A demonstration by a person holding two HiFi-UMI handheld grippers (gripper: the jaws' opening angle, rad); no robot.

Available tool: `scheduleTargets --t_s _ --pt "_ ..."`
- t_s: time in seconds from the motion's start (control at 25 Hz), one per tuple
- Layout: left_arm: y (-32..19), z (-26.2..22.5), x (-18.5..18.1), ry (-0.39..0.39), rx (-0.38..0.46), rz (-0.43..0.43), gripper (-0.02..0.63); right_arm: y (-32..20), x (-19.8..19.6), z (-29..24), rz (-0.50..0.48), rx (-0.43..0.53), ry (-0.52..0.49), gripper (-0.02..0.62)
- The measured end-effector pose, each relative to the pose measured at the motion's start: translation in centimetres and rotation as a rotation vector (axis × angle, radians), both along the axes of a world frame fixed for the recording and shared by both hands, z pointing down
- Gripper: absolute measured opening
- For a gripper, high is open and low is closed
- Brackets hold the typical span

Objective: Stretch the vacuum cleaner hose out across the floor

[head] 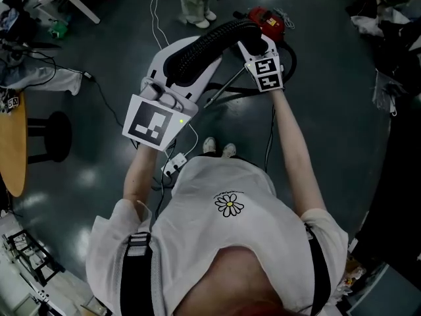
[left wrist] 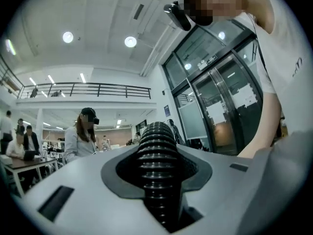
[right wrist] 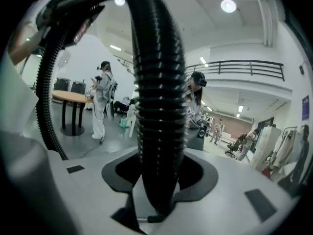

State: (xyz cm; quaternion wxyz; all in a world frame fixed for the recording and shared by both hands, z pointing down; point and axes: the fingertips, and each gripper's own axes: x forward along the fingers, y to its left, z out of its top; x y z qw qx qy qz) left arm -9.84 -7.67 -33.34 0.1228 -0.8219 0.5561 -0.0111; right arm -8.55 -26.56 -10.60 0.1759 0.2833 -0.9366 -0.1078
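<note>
The left hand-held gripper (head: pixel 186 56) and right hand-held gripper (head: pixel 254 39) both clamp the black hose (head: pixel 217 37) — red vacuum cleaner (head: pixel 266 17) and a bystander (head: pixel 195 5) stand just beyond.

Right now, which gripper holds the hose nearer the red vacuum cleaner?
The right gripper: it holds the vacuum cleaner hose next to the red vacuum cleaner in the head view; the left gripper holds it farther away.
</note>
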Motion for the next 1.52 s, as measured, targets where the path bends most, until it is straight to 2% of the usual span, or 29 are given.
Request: scheduleTargets --t_s 0.08,0.12,0.2,0.28,0.36,0.48,0.6,0.8,0.96,1.08,1.28,1.44,1.52 --pt "-0.1 0.6 -0.2 -0.096 0.005 -0.02 0.147 -0.9 0.1 0.2 0.048 0.006 0.057 0.169" --pt "-0.1 1.1 -0.7 -0.112 -0.003 -0.04 0.147 -1.4 0.7 -0.2 0.077 0.01 0.05 0.164" --pt "0.0 2.5 -2.3 -0.058 -0.058 -0.064 0.147 -2.1 2.9 -2.3 0.135 0.04 0.015 0.161" --pt "0.1 4.5 -3.6 -0.029 -0.155 -0.061 0.148 -3.0 5.4 -5.5 0.195 0.109 -0.007 0.16" --pt "0.0 5.7 -4.1 0.018 -0.226 -0.038 0.149 -4.0 7.2 -9.7 0.248 0.214 0.013 0.16" --pt "-0.3 5.0 -4.8 0.093 -0.226 -0.033 0.149 -3.8 7.4 -16.5 0.283 0.434 0.146 0.16" --pt "-0.8 4.1 -5.6 0.067 -0.219 -0.061 0.149 -1.9 7.0 -21.7 0.28 0.647 0.273 0.16" --pt "-2.2 3.6 -5.6 -0.128 -0.248 -0.142 0.149 2.7 6.4 -25.3 0.227 0.892 0.397 0.16" --pt "-3.6 3.2 -4.8 -0.227 -0.265 -0.172 0.149 6.5 5.2 -27.3 0.182 1.06 0.456 0.16" --pt "-4.6 2.3 -3.5 -0.285 -0.238 -0.18 0.149 9.2 3.8 -28.3 0.114 1.159 0.497 0.16" --pt "-5.5 0.9 -1.9 -0.342 -0.196 -0.195 0.149 12.7 1.2 -27.7 -0.023 1.204 0.524 0.161" --pt "-4.9 0.2 -1.1 -0.452 -0.145 -0.221 0.149 15.0 -1.3 -25.5 -0.138 1.198 0.532 0.161" --pt "-4.6 0.5 -1.1 -0.478 -0.138 -0.235 0.149 15.9 -2.2 -24.7 -0.178 1.205 0.536 0.161"
